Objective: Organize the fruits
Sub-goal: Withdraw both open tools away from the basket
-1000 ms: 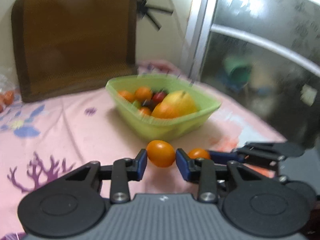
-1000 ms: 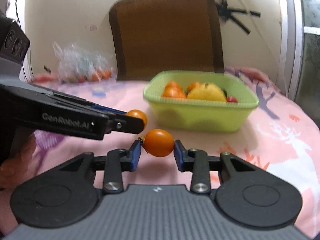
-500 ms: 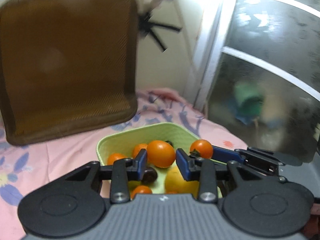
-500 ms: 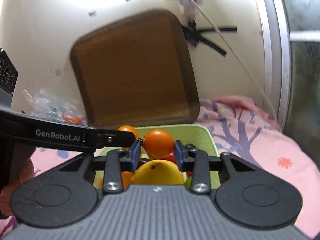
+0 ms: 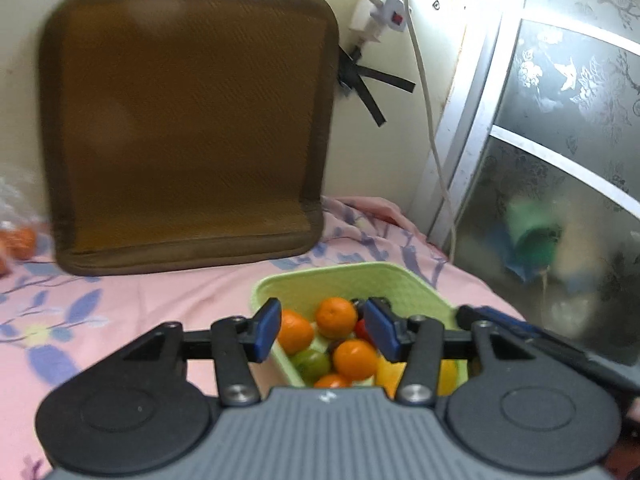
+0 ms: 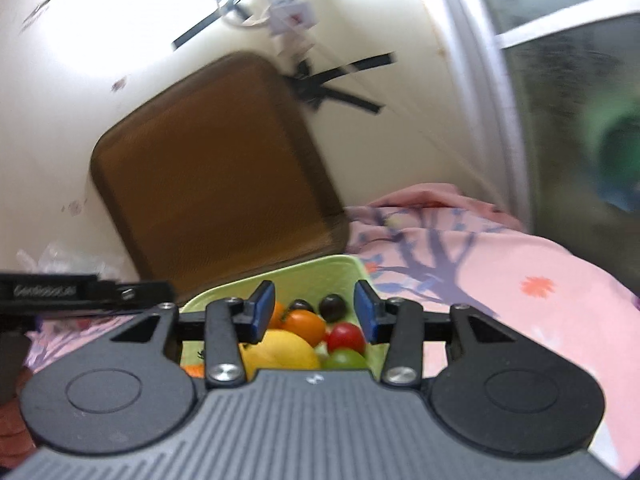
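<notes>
Left wrist view: the left gripper (image 5: 322, 330) hangs spread and empty over the green basket (image 5: 404, 280) of orange tomatoes (image 5: 355, 359) — the right gripper (image 6: 314, 317) likewise, fingers apart.

**Layout: basin on cloth, pad behind**

Basin (image 5: 362, 276) sat on the tablecloth (image 5: 132, 304), fruits (image 5: 336, 317) piled inside it. Mesh pad (image 5: 188, 120) stood behind the basin, leaning on the wall. Window frame (image 5: 460, 152) was to the right. Plastic bag (image 6: 60, 258) lay far left by the pad. Left gripper (image 5: 326, 330) and right gripper (image 6: 315, 312) both hung over the basin, side by side.
</notes>
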Action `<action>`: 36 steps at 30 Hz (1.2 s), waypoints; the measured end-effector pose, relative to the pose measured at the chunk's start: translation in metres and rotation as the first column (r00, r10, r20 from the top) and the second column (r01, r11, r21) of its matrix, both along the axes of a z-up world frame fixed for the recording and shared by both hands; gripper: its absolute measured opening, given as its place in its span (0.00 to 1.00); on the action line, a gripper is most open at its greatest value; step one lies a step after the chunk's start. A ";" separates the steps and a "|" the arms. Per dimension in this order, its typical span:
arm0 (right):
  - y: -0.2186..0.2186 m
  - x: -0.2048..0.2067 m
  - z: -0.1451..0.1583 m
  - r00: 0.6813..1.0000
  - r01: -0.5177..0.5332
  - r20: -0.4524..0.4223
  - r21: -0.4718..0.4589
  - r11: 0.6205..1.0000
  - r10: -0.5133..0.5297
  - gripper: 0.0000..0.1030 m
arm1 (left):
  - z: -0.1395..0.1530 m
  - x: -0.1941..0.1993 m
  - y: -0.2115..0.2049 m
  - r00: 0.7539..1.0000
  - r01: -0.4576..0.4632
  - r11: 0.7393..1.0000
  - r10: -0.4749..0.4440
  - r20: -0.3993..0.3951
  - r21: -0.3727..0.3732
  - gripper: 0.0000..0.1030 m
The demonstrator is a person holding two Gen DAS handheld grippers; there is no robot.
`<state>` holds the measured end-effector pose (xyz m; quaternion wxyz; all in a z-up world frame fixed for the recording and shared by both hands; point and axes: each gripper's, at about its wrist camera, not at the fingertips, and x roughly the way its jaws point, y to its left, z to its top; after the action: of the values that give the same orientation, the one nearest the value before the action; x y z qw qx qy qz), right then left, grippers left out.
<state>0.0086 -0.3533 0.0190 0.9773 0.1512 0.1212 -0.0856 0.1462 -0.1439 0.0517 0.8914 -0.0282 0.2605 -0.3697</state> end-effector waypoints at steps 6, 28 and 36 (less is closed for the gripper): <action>0.023 -0.040 -0.014 0.998 0.058 -0.032 -0.021 0.998 -0.059 0.45 | -0.006 -0.044 0.022 0.997 -0.057 0.997 0.054 0.058 0.059 0.56; 0.057 -0.067 -0.040 0.985 -0.021 -0.165 0.118 0.993 0.040 0.53 | -0.059 -0.117 0.045 0.964 -0.264 0.948 0.266 0.007 0.177 1.00; 0.060 -0.067 -0.040 0.984 -0.025 -0.174 0.090 0.996 0.040 0.53 | -0.057 -0.129 0.044 0.945 -0.324 0.928 0.311 0.098 0.181 1.00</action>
<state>-0.0584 -0.2938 -0.0214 0.9565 0.1837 0.2129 -0.0773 0.0176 -0.0995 -0.0054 0.9462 0.0300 0.2572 -0.1941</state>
